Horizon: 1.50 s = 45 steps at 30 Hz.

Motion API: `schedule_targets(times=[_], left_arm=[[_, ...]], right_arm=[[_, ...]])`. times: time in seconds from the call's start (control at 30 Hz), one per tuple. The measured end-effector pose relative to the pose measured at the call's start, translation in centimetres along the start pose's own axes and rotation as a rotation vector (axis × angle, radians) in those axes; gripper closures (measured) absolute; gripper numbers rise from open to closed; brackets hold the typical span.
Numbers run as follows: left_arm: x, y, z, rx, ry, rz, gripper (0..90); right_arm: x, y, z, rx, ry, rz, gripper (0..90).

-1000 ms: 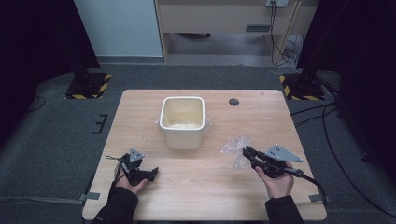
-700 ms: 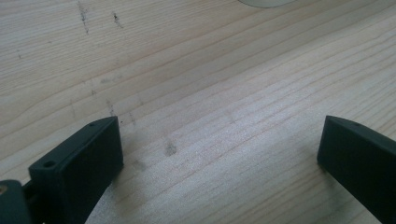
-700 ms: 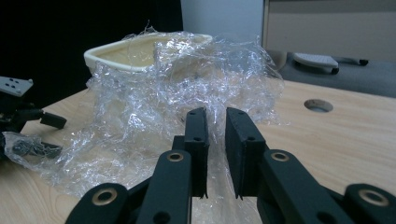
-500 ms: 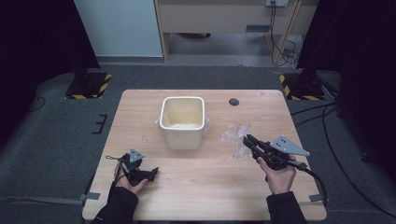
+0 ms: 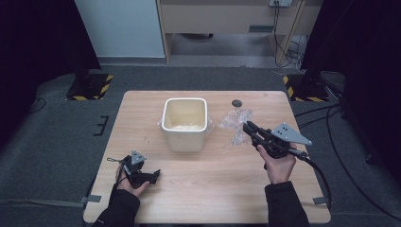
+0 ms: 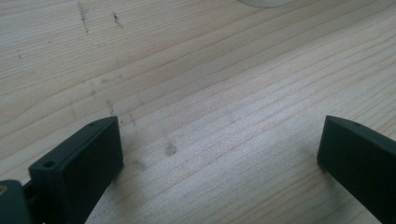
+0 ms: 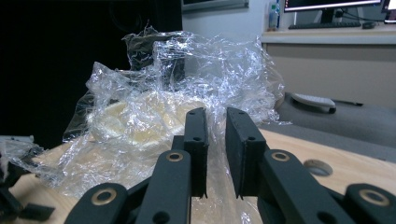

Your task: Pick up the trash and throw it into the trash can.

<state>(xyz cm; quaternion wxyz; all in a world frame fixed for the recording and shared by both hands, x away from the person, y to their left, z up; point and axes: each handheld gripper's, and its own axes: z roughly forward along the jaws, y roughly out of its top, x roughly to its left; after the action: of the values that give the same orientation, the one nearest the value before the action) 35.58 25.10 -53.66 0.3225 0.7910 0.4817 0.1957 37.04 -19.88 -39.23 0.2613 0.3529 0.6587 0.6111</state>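
Plastic wrap [image 7: 187,93] was pinched in your right gripper [image 7: 215,140] (right of the tub [image 5: 184,124]); left gripper [image 6: 219,154] spread.

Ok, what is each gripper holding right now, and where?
Right gripper pinches the clear plastic wrap at its lower edge. Left gripper is open over bare table, holding nothing.

Your right hand-held gripper [image 7: 215,154] pinches crumpled clear plastic wrap [image 7: 187,88], which billows above the bench [image 7: 355,172], veiling the cream tub [image 7: 140,123] behind it.
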Motion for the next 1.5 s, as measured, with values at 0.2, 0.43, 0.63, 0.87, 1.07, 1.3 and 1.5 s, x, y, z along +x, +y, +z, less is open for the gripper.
schedule_targets(times=[0.2, 0.43, 0.63, 0.87, 1.07, 1.3, 1.5], left_arm=[[0.0, 0.0, 0.0, 0.000, 0.000, 0.000, 0.0], [0.0, 0.0, 0.0, 0.000, 0.000, 0.000, 0.0], [0.0, 0.0, 0.0, 0.000, 0.000, 0.000, 0.0], [0.0, 0.0, 0.0, 0.000, 0.000, 0.000, 0.0], [0.0, 0.0, 0.0, 0.000, -0.001, 0.001, 0.0], [0.0, 0.0, 0.0, 0.000, -0.001, 0.001, 0.0], [0.0, 0.0, 0.0, 0.000, -0.002, 0.002, 0.0]], right_arm=[[0.6, 1.0, 1.4, -0.016, 0.009, -0.011, 79.0], [1.2, 2.4, 3.0, -0.044, 0.022, -0.017, 79.0], [1.5, 3.3, 4.3, -0.041, 0.023, -0.035, 78.9], [1.5, 3.7, 5.7, -0.047, 0.026, -0.031, 78.8], [1.6, 3.8, 7.2, -0.042, 0.028, -0.024, 78.6], [1.9, 3.3, 9.1, -0.034, 0.036, -0.018, 78.4], [2.5, 2.9, 10.7, -0.022, 0.054, -0.019, 78.5]])
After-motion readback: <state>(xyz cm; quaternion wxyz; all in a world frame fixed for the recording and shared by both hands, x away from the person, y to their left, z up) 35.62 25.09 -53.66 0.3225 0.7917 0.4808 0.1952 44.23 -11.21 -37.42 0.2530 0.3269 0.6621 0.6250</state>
